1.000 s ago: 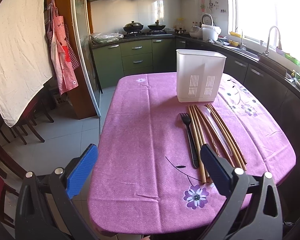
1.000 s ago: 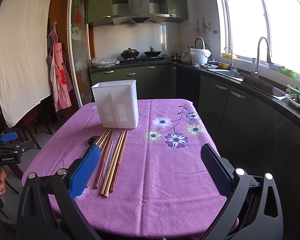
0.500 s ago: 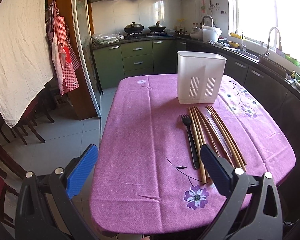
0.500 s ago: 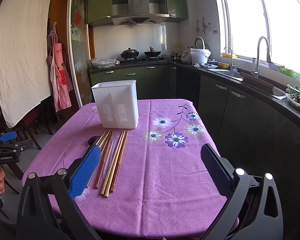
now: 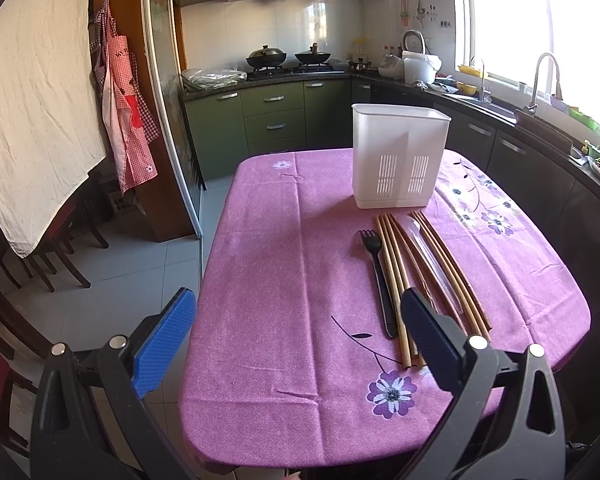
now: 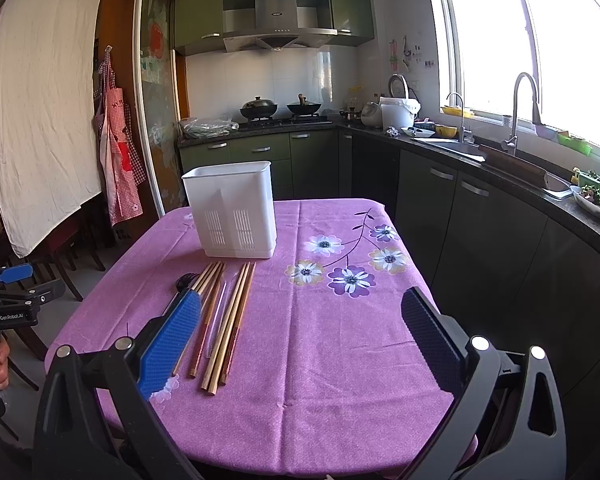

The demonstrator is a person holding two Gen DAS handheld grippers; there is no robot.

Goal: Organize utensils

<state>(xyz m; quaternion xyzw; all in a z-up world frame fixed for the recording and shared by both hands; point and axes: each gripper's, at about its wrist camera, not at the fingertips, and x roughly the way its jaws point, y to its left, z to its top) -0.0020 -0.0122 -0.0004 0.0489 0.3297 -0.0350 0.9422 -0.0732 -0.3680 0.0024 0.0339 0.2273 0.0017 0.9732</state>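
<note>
Left gripper (image 5: 296, 336) is hanging wide open above the near left part of the table, holding nothing and touching nothing. Right gripper (image 6: 300, 340) is likewise gaping wide over the near edge, empty; its blue pad (image 6: 172, 340) is overlapping the utensils only in view, contact not discernible.

One white slotted utensil holder (image 5: 398, 156) is standing upright toward the far end of the purple tablecloth (image 5: 284, 280). Just near of it, one black plastic fork (image 5: 378, 276) is lying lengthwise, tines toward the holder. Beside it on the right, a bundle of wooden chopsticks (image 5: 396, 268) is lying parallel; roughly seven sticks, exact count unclear. One clear utensil (image 5: 424, 256) is lying among them.

The cloth's left half is lying bare.
</note>
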